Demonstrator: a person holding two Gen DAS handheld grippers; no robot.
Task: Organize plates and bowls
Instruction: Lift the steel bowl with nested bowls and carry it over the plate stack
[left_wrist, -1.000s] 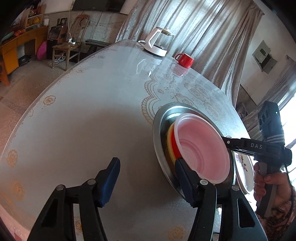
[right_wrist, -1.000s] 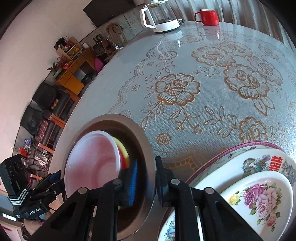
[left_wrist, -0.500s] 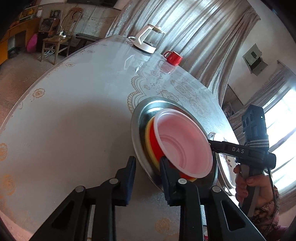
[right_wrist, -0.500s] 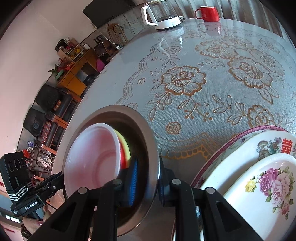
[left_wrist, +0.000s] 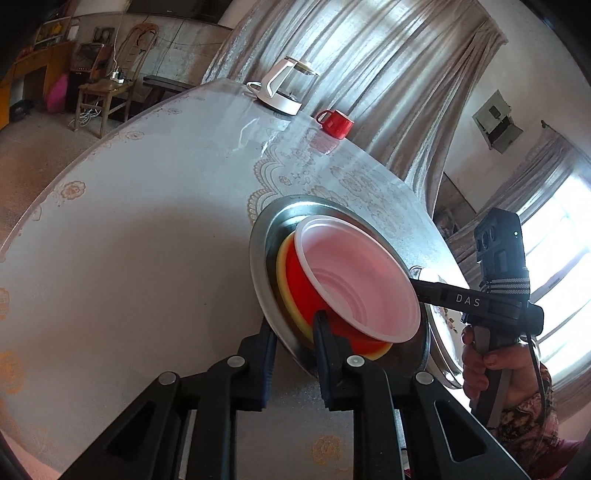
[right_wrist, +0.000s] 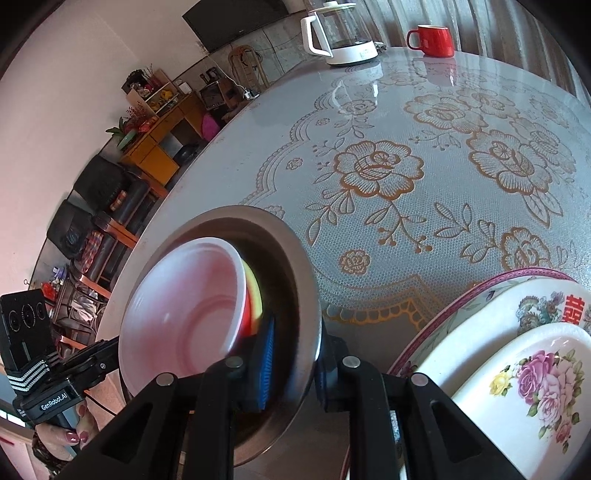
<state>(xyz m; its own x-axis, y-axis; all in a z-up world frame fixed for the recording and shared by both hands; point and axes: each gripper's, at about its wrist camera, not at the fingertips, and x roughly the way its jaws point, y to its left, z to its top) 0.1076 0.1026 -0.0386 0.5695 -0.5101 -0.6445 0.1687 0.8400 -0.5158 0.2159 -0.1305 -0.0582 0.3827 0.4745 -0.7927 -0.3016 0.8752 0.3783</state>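
A steel basin (left_wrist: 260, 266) holds a nested stack: a yellow bowl (left_wrist: 282, 266), a red bowl (left_wrist: 299, 288) and a white plastic bowl (left_wrist: 354, 280) on top. My left gripper (left_wrist: 293, 332) is shut on the basin's near rim. My right gripper (right_wrist: 293, 350) is shut on the opposite rim of the basin (right_wrist: 306, 295), and it also shows in the left wrist view (left_wrist: 417, 282). The basin looks raised off the table between them. The white bowl (right_wrist: 184, 306) fills its inside. Flowered plates (right_wrist: 517, 369) are stacked just right of the basin.
A round table with a lace-pattern cloth (right_wrist: 424, 166) carries a white kettle (left_wrist: 280, 92) and a red mug (left_wrist: 336, 123) at its far edge. A chair (left_wrist: 107, 92) and cabinets (right_wrist: 159, 144) stand beyond the table.
My left gripper went from open beside the basin to shut on its rim. The basin with the bowls has come up and tilted. My right gripper has kept its hold.
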